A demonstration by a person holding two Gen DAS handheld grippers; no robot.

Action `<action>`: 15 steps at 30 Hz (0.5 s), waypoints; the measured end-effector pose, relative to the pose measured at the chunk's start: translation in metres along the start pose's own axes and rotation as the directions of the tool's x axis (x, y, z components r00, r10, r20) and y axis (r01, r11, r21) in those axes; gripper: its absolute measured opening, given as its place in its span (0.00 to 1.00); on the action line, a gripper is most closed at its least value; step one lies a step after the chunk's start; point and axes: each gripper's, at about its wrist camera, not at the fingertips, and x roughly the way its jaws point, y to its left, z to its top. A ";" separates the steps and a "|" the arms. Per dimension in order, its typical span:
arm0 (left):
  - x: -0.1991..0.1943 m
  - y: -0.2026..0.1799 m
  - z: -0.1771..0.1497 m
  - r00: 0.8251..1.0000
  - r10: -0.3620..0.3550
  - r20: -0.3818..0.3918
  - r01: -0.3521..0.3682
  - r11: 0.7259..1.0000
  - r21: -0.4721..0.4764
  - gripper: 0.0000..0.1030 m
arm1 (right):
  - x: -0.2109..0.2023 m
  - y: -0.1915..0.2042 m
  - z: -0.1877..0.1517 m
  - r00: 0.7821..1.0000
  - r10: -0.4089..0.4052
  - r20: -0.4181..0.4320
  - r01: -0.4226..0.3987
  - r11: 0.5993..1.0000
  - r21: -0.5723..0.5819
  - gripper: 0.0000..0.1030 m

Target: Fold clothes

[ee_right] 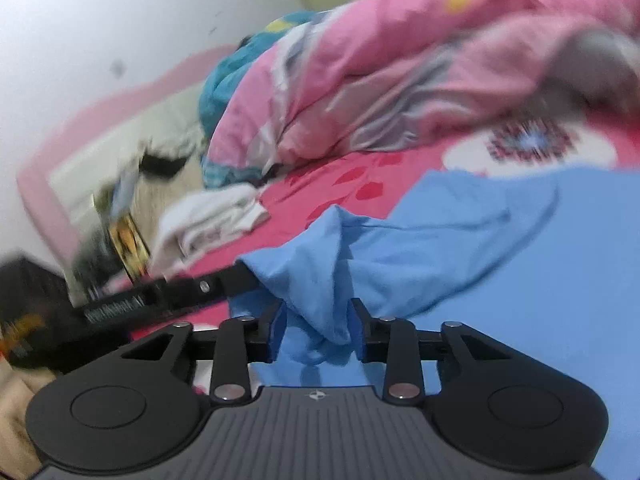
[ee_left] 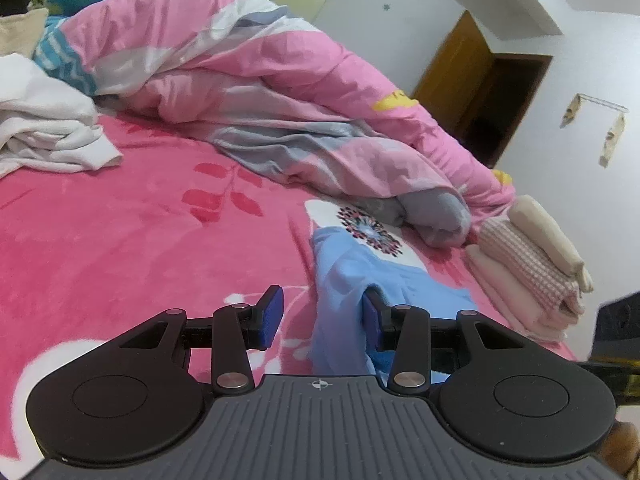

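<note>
Gripping a bunched fold of the blue shirt [ee_right: 420,240], the right gripper [ee_right: 318,330] seems closed on it, though this view is blurred. The left gripper [ee_left: 322,318] stands partly open: cloth touches one pad only and could slip back onto the pink blanket [ee_left: 120,220].

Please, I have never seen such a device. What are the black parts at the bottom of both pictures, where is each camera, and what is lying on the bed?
Each picture comes from a camera mounted on a hand-held two-finger gripper, looking forward along its fingers. The left gripper has blue shirt fabric between its fingers, but one pad stands clear. The right gripper pinches a bunch of that shirt. On the pink blanket lie a rumpled quilt, a white garment and a folded stack.
</note>
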 end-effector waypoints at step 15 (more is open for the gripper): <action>-0.008 -0.066 -0.024 0.973 -0.201 -0.110 0.226 0.920 0.320 0.35 | -0.102 0.018 -0.019 0.971 -0.108 0.215 0.178 0.923 -0.340 0.02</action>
